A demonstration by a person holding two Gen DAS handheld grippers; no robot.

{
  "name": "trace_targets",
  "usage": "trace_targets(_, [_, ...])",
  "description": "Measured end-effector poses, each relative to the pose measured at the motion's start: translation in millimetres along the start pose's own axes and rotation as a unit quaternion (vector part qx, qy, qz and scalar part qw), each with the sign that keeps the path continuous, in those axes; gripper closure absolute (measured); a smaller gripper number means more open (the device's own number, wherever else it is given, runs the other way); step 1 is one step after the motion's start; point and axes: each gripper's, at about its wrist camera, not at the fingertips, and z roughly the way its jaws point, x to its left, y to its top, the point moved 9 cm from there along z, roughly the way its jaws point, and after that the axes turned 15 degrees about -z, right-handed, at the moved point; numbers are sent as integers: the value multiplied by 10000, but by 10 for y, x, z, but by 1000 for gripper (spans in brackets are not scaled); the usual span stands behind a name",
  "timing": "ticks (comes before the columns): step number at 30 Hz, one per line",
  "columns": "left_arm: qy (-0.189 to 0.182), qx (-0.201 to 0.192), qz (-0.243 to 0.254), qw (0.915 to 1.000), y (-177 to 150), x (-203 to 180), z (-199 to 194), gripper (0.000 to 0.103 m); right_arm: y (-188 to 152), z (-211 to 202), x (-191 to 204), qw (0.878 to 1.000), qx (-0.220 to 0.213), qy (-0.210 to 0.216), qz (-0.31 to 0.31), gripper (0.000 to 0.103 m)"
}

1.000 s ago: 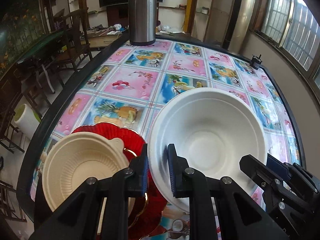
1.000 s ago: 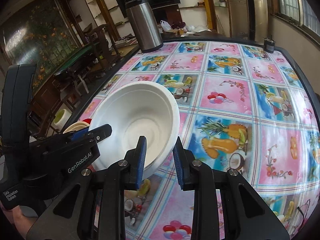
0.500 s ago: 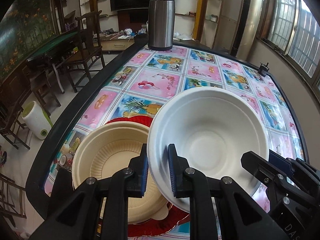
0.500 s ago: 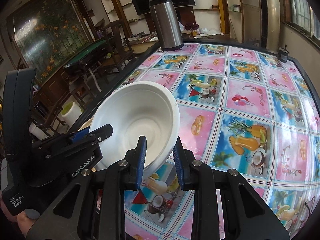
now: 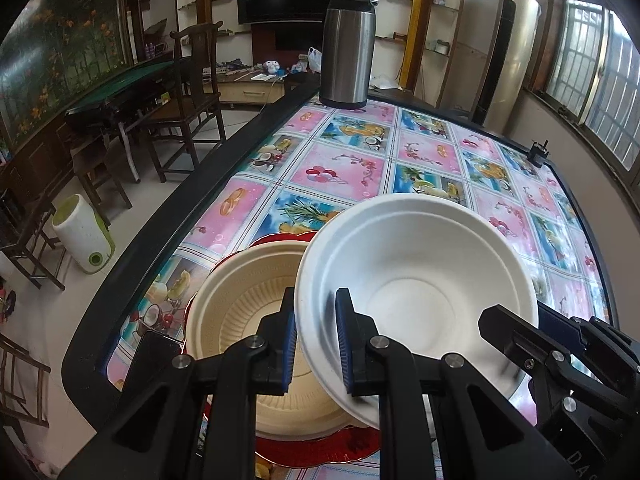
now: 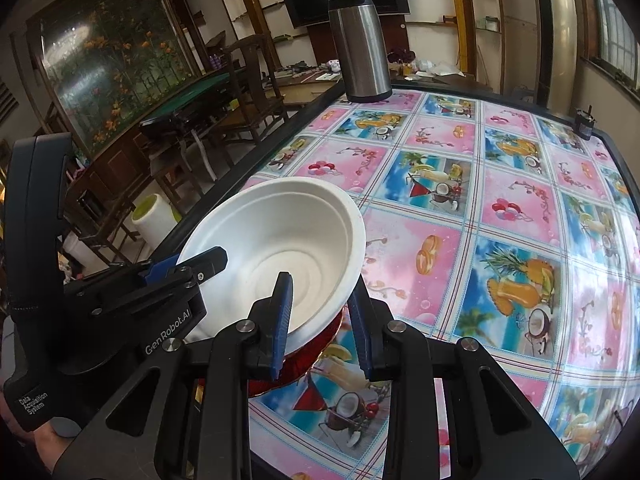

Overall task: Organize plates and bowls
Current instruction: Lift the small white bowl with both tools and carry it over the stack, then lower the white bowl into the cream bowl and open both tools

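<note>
The left fingers (image 5: 316, 338) pinch the near-left rim of the white bowl (image 5: 416, 300), held tilted above the worktop's (image 5: 344, 184) near left corner. The right fingers (image 6: 320, 326) straddle its opposite rim and are opening, pads no longer pressing. Left of the bowl and partly beneath it, a beige bowl (image 5: 240, 312) sits on a red plate (image 5: 316, 446). A steel flask (image 5: 347, 50) stands at the far left corner, a small black object (image 5: 538, 154) near the far right edge.
</note>
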Motion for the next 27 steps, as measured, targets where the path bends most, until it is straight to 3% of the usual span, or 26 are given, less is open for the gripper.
trace_targets(15, [372,-4,-240,9990,17,608,17,86,39,327,566,9980,248,350,-461,74])
trace_targets(27, [455,92,-180,9988,-72,698,136,86,-72,523,623,9968,522,383,-469,74])
